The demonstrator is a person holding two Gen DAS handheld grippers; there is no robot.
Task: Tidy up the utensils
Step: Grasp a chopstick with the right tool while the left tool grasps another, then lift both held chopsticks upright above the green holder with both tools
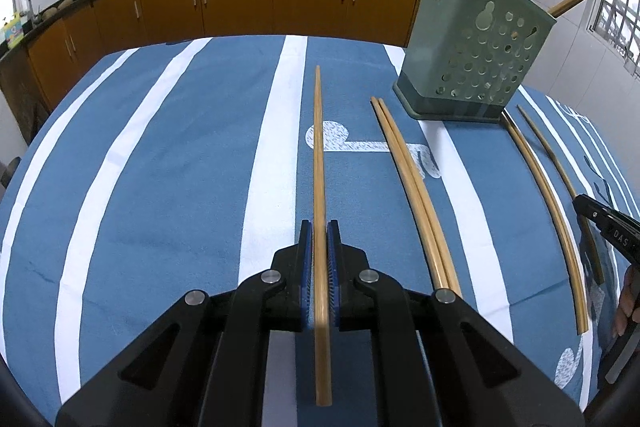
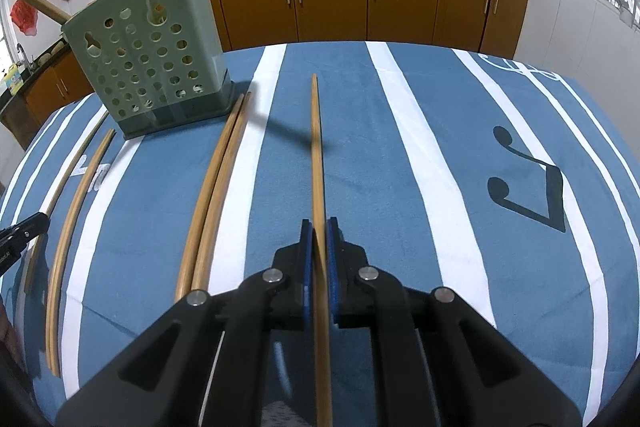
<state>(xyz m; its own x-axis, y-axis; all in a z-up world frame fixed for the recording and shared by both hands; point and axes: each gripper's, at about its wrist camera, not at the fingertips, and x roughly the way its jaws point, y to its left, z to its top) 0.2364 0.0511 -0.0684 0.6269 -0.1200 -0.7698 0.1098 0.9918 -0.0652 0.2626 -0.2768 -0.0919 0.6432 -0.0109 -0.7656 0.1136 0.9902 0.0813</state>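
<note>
Now both sets of jaws are pinched nearly closed, the left gripper (image 1: 319, 227) and right gripper (image 2: 319, 225) each clamping one chopstick (image 1: 318, 147) (image 2: 316, 147) pointing to twelve o'clock. Lift level, tip upright, then lower into the green holder (image 1: 472, 59) (image 2: 152, 59), at one o'clock for the left, eleven for the right.

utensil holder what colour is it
Pale green holder, darker base; clearest in the right wrist view.

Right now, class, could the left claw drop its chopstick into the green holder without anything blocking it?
Probably yes. The left claw is shut on a chopstick, and the green holder stands ahead to its right, with only flat chopsticks lying between.
</note>
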